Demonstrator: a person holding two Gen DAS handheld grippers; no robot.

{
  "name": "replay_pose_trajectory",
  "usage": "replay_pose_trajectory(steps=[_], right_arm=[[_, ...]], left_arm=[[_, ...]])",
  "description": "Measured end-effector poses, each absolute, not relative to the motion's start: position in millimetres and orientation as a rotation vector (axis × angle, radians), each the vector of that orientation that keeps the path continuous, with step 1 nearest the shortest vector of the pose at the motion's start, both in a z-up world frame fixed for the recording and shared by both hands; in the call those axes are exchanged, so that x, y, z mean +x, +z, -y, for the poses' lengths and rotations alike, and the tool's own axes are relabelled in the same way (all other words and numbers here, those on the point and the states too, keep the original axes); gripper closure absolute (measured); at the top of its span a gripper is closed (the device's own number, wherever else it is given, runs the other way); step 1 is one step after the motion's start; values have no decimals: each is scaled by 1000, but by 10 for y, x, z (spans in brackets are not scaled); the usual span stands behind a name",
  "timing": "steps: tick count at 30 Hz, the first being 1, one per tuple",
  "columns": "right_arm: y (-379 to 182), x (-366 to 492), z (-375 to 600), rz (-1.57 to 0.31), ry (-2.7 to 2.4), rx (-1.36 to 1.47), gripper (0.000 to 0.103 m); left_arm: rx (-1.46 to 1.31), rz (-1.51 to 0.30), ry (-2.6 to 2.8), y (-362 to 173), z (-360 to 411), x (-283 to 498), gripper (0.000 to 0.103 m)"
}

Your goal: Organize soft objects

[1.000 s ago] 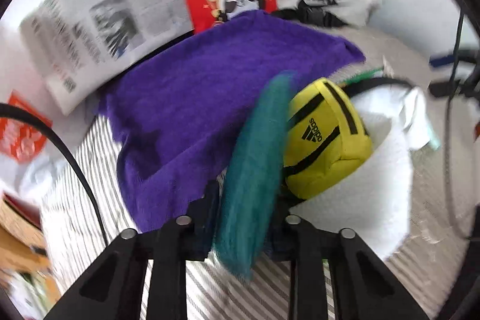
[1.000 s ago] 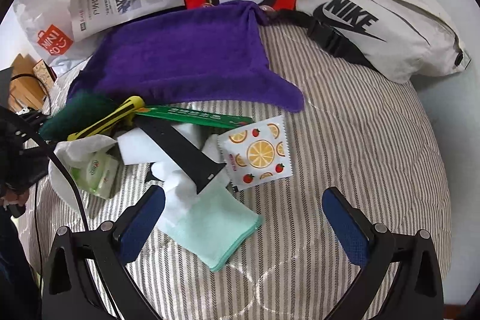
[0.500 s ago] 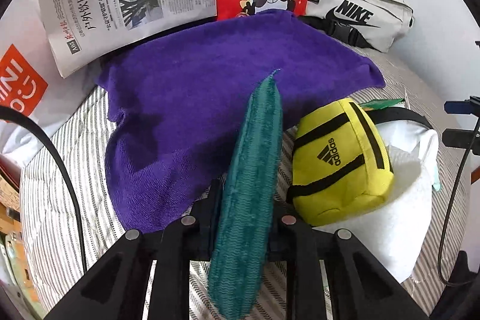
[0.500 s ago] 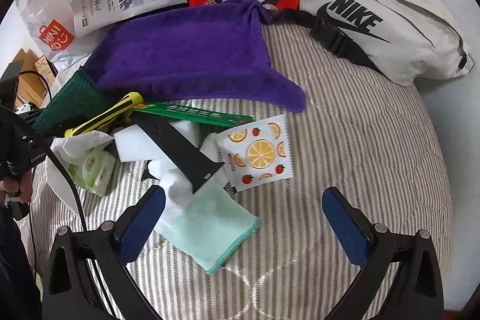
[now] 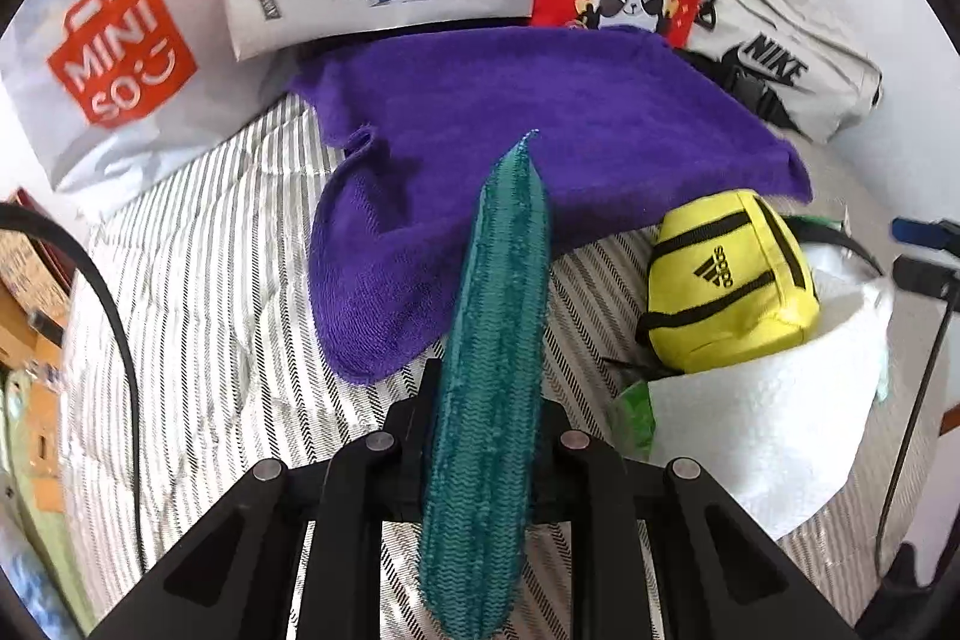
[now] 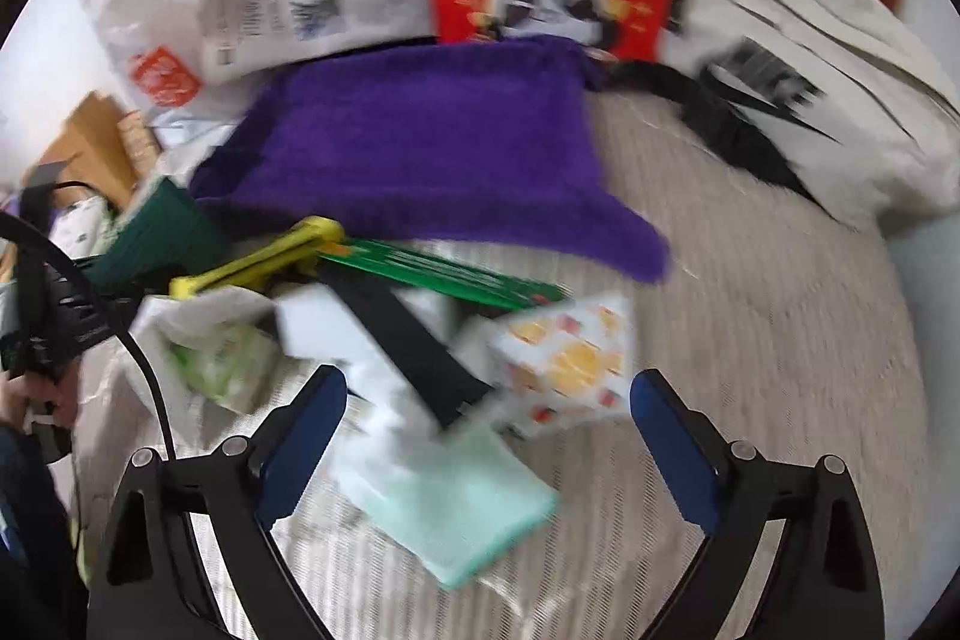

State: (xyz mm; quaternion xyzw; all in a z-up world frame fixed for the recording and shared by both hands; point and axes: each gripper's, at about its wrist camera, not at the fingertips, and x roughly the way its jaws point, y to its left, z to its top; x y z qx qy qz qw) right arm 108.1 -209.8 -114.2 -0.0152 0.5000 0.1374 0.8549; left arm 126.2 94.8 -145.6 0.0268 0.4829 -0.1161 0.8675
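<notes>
Left fingers [image 5: 432,400] pinch the teal cloth [image 5: 492,340] above the striped bed [image 5: 198,280], right gripper [image 6: 486,418] gapes, closing, over the unsorted mint cloth [image 6: 456,508], sorting barely begun

Striped bed [image 5: 198,280] bears purple towel [image 5: 540,142] (rumpled), yellow pouch [image 5: 729,280], mint cloth [image 6: 456,514].

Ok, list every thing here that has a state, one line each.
left gripper: shut on the teal cloth.
teal cloth: folded, held edge-up.
right gripper: open, jaws just been closing, nothing gripped.
purple towel: spread flat on the bed.
yellow pouch: closed, leaning on the white roll.
mint cloth: folded, lying flat.
</notes>
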Motion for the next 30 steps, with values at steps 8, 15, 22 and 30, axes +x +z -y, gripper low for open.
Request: replay_pose_trajectory(steps=[8,15,22,30], right_arm=[[-1379,1370,1829,-1119,403,-79,46],[-1316,1288,1811,-1094,473,-74,82],[-1332,1168,1788,-1103,487,-124,85],[-1152,1137,1915,-1055,470,-100,96]], left_arm=[[43,-1006,-247,-1474,-963,1260,84],[33,-1039,-249,-1590,-966,1279,84],[21,-1041,-260,-1584,-973,1287,84],[-3,-1043,-249,-1549,-1065,1282,84]])
